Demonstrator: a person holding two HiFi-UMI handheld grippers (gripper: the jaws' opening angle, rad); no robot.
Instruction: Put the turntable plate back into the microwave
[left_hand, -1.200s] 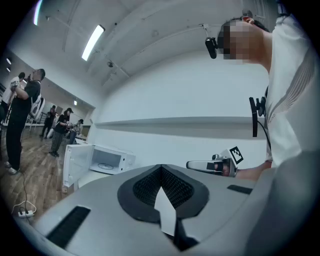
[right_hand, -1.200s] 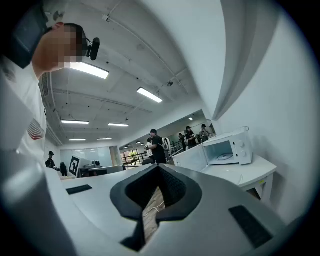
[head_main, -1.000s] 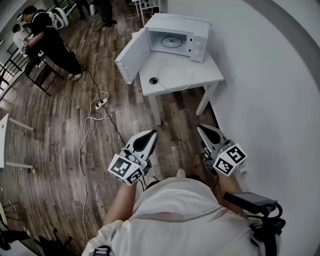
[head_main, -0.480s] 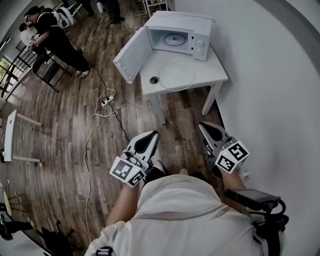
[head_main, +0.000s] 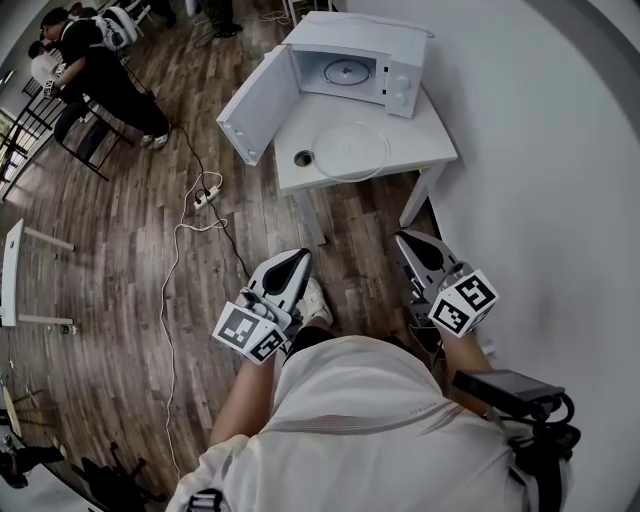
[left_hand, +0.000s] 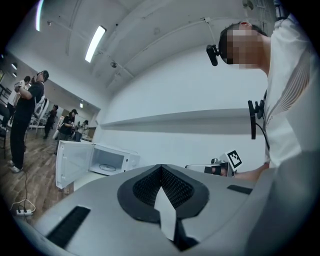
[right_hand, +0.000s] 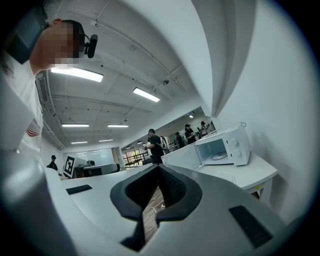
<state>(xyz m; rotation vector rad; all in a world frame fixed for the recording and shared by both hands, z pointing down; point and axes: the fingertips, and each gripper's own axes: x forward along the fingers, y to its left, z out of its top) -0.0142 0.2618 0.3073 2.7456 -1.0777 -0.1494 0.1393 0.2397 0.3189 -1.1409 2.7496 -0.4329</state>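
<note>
Wood floor (head_main: 120, 260) fills most of the head view, w/ a white wall (head_main: 540, 150) curving down the right side. A small white table (head_main: 425, 140) stands against that wall, well ahead of the person wearing the rig. The microwave (head_main: 350, 40) sits at the table's far end w/ its door (head_main: 255, 105) swung wide open to the left; inside, a round ring-like part (head_main: 345, 71) lies on the cavity floor. The turntable plate (head_main: 350, 150), clear glass, lies flat on the tabletop just in front of the microwave, not inside it. Other people (head_main: 100, 70) stand at upper left, well apart from the table. The left gripper (head_main: 296, 258) and right gripper (head_main: 407, 243) are held low, close to the person's body, side by side, both pointing toward the table but far from it. In each gripper's own view the jaws are closed together at the tips w/ nothing betw. them. A white cable (head_main: 175, 260) w/ a power strip (head_main: 203, 197) trails over the floor left of the table. A small dark round thing (head_main: 304, 158) sits on the tabletop just left of the plate; can't tell what it is.
</note>
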